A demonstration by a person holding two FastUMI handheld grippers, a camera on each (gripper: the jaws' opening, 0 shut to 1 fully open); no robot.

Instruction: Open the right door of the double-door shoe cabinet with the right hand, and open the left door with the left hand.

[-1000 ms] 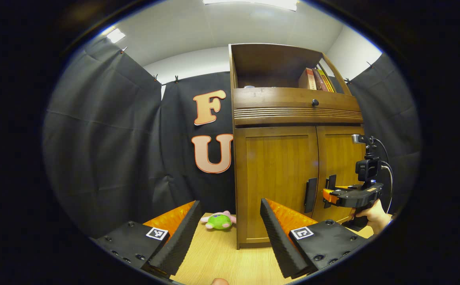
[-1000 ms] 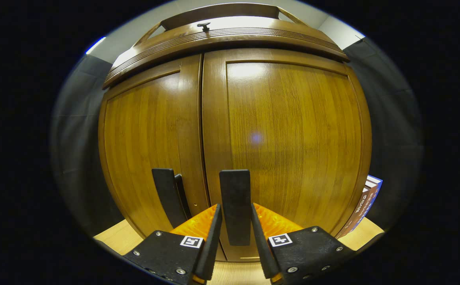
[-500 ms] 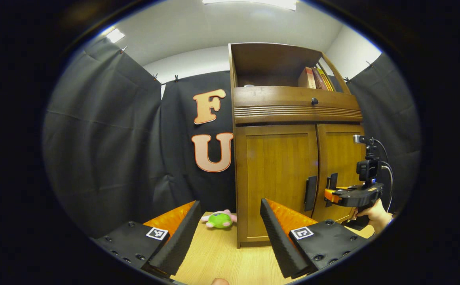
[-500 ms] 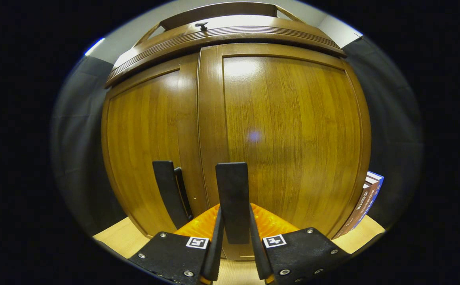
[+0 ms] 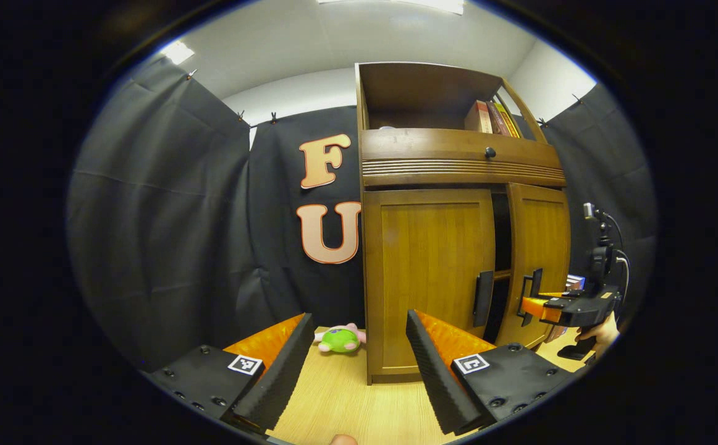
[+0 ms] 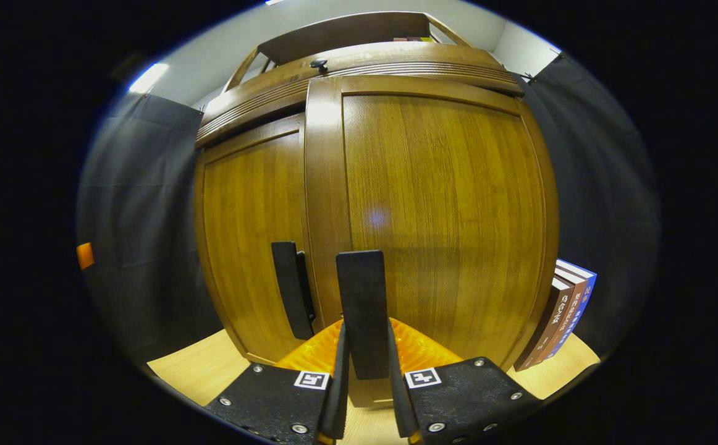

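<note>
Wooden shoe cabinet [image 5: 433,278] stands on the table [image 5: 346,408] in the left gripper view, its right door [image 5: 538,259] swung ajar, left door [image 5: 430,272] closed; the left gripper [image 5: 356,364] hangs near with jaws spread, and a green plush toy [image 5: 340,340] lies left of the cabinet. Right gripper view: the right gripper [image 6: 364,395] pinches the right door's handle [image 6: 362,309]; books [image 6: 560,321] lean at far right.

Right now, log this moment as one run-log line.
right gripper: shut on right door handle | right door: ajar | left gripper: open, off the cabinet | left door: closed
</note>
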